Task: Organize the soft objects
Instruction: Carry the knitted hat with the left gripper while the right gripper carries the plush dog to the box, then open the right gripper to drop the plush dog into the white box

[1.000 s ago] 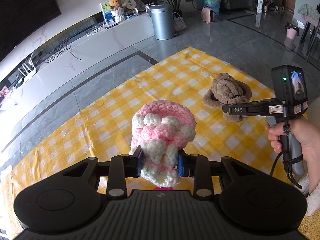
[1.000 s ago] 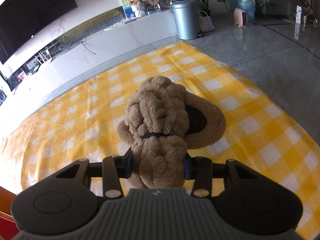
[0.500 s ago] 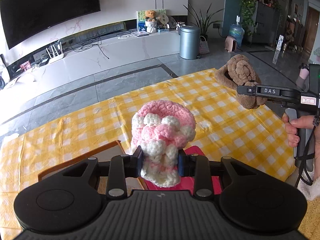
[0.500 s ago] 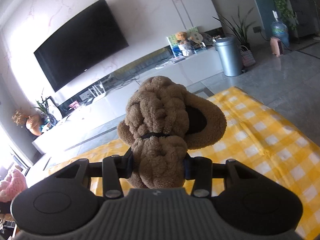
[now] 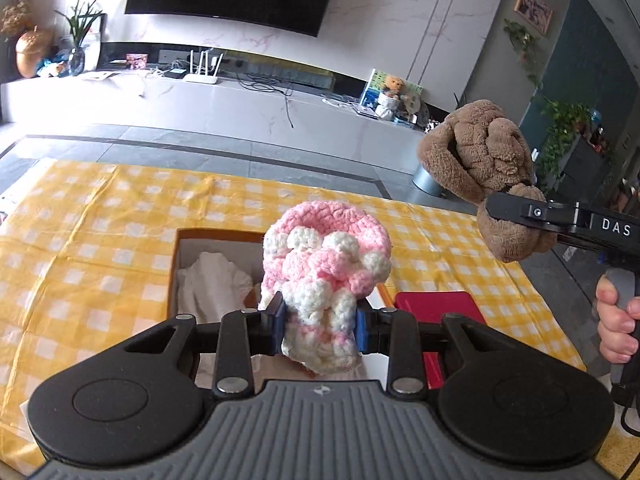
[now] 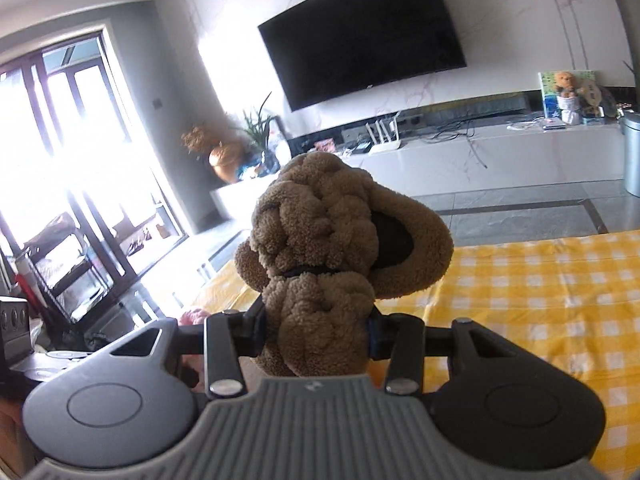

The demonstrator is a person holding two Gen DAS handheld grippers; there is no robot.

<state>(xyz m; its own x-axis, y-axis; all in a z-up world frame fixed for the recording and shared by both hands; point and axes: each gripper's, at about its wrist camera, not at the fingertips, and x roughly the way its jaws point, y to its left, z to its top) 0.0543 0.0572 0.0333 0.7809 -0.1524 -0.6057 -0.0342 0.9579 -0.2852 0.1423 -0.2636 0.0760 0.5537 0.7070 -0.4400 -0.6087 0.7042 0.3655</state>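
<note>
My left gripper [image 5: 320, 330] is shut on a pink and white crocheted slipper [image 5: 326, 264], held in the air over an open cardboard box [image 5: 176, 276] on the yellow checked tablecloth [image 5: 100, 216]. White fabric [image 5: 212, 284] lies inside the box. My right gripper [image 6: 318, 334] is shut on a fluffy brown slipper [image 6: 332, 256], lifted well above the table. In the left wrist view the brown slipper [image 5: 480, 168] hangs at the upper right in the right gripper [image 5: 516, 210], held by a person's hand [image 5: 614, 320].
A red flat object [image 5: 436, 308] lies right of the box. Beyond the table's far edge are grey floor tiles, a long white TV bench [image 5: 240, 108] with routers and cables, and a metal bin [image 6: 632, 152]. A window and shelving stand at the left in the right wrist view.
Both grippers swung left across the table with their slippers held. The right one rose clear of the cloth. The box and red object came into view under the left gripper.
</note>
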